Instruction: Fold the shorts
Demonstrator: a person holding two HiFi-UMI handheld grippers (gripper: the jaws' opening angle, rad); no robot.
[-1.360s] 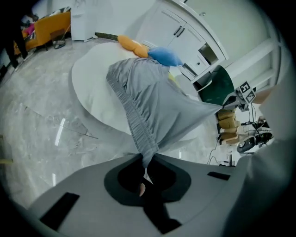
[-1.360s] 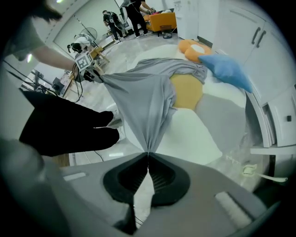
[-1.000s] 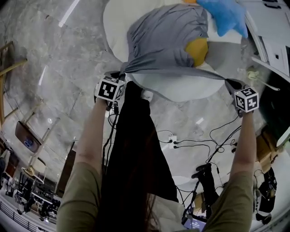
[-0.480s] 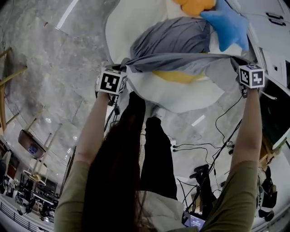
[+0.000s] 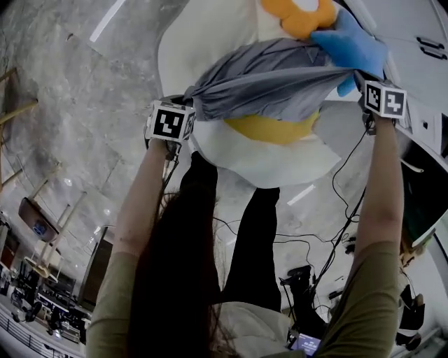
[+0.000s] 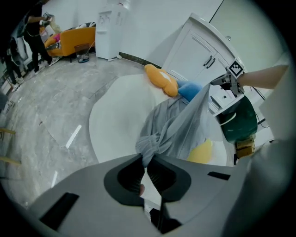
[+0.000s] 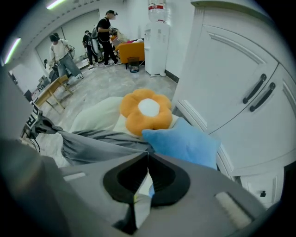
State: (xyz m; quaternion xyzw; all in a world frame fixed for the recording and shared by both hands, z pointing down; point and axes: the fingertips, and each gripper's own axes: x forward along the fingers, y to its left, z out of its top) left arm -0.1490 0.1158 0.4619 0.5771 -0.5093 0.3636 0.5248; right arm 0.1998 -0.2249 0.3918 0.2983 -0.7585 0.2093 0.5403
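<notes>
The grey shorts [image 5: 269, 77] are stretched in a band between both grippers over a round white pad [image 5: 210, 42]. My left gripper [image 5: 190, 106] is shut on a bunched end of the cloth, and the left gripper view shows the fabric [image 6: 155, 139] pinched where the jaws meet [image 6: 147, 159]. My right gripper [image 5: 358, 75] is shut on the other end beside a blue cushion [image 5: 350, 45]. In the right gripper view the cloth [image 7: 97, 141] runs left from the closed jaws [image 7: 147, 155]. A yellow cushion [image 5: 273, 129] shows under the shorts.
An orange flower cushion [image 5: 301, 14] lies at the pad's far side. White cabinet doors [image 7: 240, 92] stand close on the right. Cables [image 5: 336, 203] trail on the marble floor [image 5: 84, 105]. People [image 7: 64, 58] and a water dispenser [image 7: 157, 37] are far back.
Both grippers have carried the shorts' near edge away from me across the pad, the right one farther. The cloth now spans over the yellow cushion, close to the blue one.
</notes>
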